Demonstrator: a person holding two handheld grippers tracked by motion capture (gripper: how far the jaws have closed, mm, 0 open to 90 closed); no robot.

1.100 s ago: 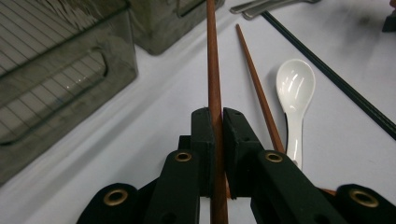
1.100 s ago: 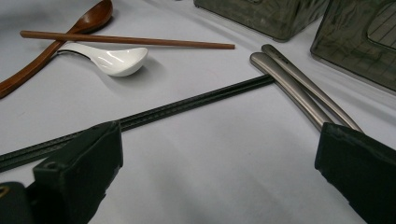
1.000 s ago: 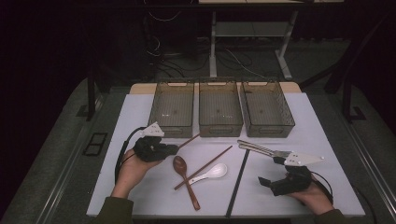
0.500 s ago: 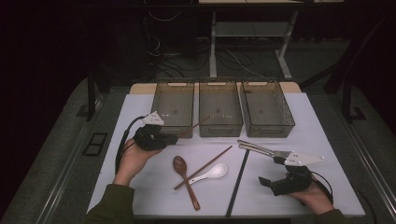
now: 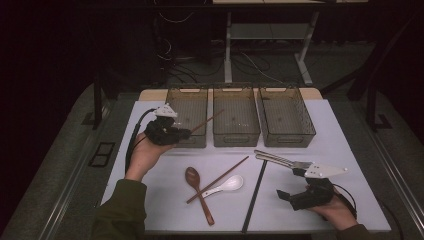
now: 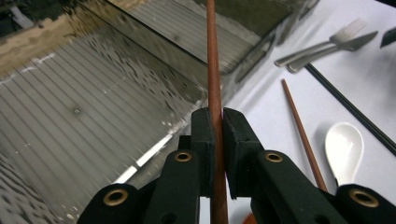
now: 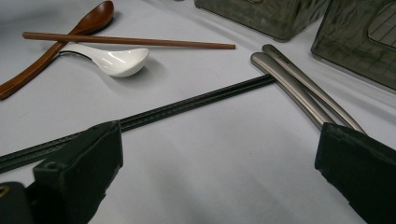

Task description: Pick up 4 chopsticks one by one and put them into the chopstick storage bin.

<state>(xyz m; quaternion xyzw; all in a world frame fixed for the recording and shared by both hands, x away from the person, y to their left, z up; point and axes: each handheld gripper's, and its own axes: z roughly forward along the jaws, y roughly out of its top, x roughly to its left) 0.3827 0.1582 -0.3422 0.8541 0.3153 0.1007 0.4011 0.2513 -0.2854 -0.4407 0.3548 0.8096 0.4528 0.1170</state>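
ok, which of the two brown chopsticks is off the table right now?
The brown chopstick clamped in the left gripper, held up over the left bin. The other brown chopstick lies flat on the table, across the white spoon.

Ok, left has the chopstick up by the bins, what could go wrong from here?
The left gripper pinches the chopstick near one end, so the long free end might swing or slip. Its tip reaches over the left bin toward the middle bin; released now, it may catch on a rim.
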